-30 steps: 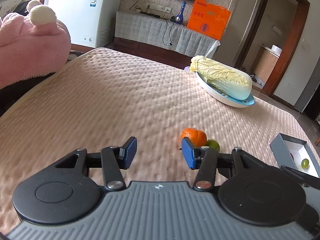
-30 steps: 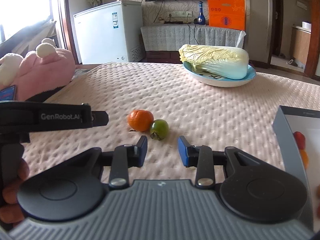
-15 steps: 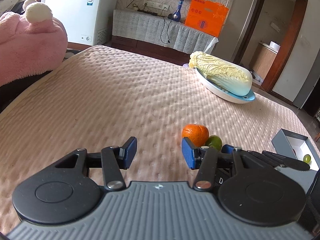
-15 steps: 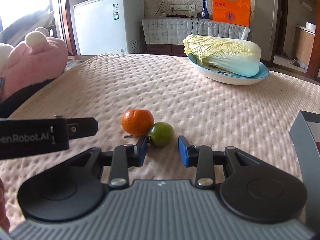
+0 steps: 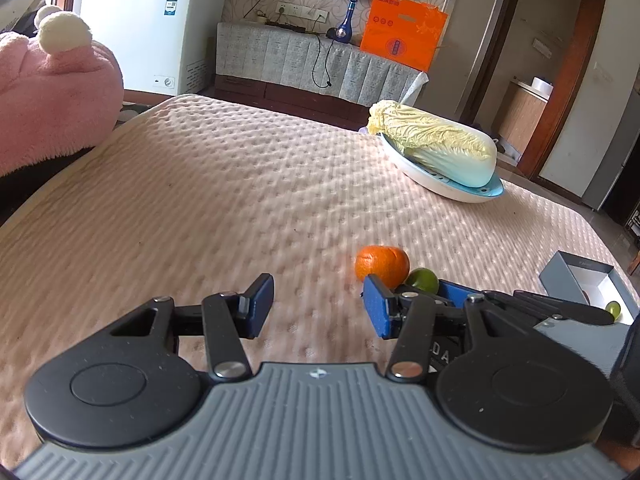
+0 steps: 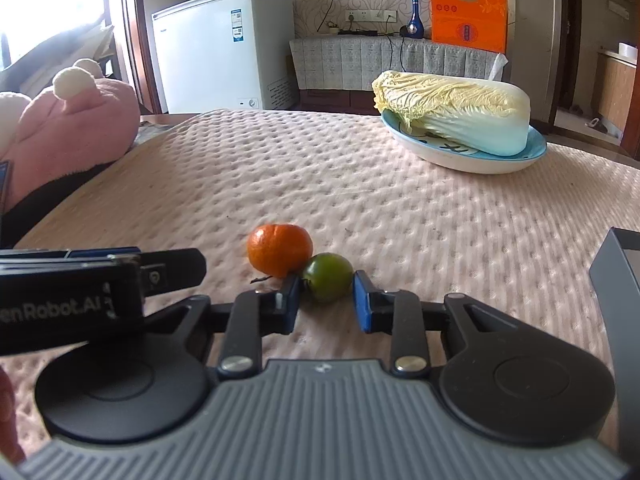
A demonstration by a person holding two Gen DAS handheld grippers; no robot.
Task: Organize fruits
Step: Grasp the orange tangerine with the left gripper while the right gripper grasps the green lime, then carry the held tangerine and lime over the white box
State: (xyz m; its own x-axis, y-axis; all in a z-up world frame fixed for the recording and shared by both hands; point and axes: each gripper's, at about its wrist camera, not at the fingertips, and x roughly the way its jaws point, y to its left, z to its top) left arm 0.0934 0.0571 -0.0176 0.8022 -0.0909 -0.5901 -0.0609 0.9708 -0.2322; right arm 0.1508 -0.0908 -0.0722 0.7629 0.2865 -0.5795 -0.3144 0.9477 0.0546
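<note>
An orange mandarin (image 6: pixel 279 249) and a small green fruit (image 6: pixel 328 282) lie touching on the pink quilted cover. My right gripper (image 6: pixel 325 302) is open, its fingertips on either side of the green fruit, apart from it. My left gripper (image 5: pixel 318 306) is open and empty, low over the cover, left of the mandarin (image 5: pixel 382 265) and green fruit (image 5: pixel 422 280). The right gripper's fingers (image 5: pixel 540 304) show at the right of the left wrist view. A grey box (image 5: pixel 576 280) at the right holds a green fruit (image 5: pixel 613 309).
A napa cabbage (image 6: pixel 452 114) lies on a blue-rimmed plate (image 6: pixel 500 164) at the back right. A pink plush toy (image 6: pixel 76 120) sits at the left edge. The grey box's wall (image 6: pixel 616 276) stands at the right. A white freezer (image 6: pixel 224 48) stands beyond the surface.
My right gripper has moved forward until its open fingertips flank the green fruit. My left gripper has shifted slightly, staying open.
</note>
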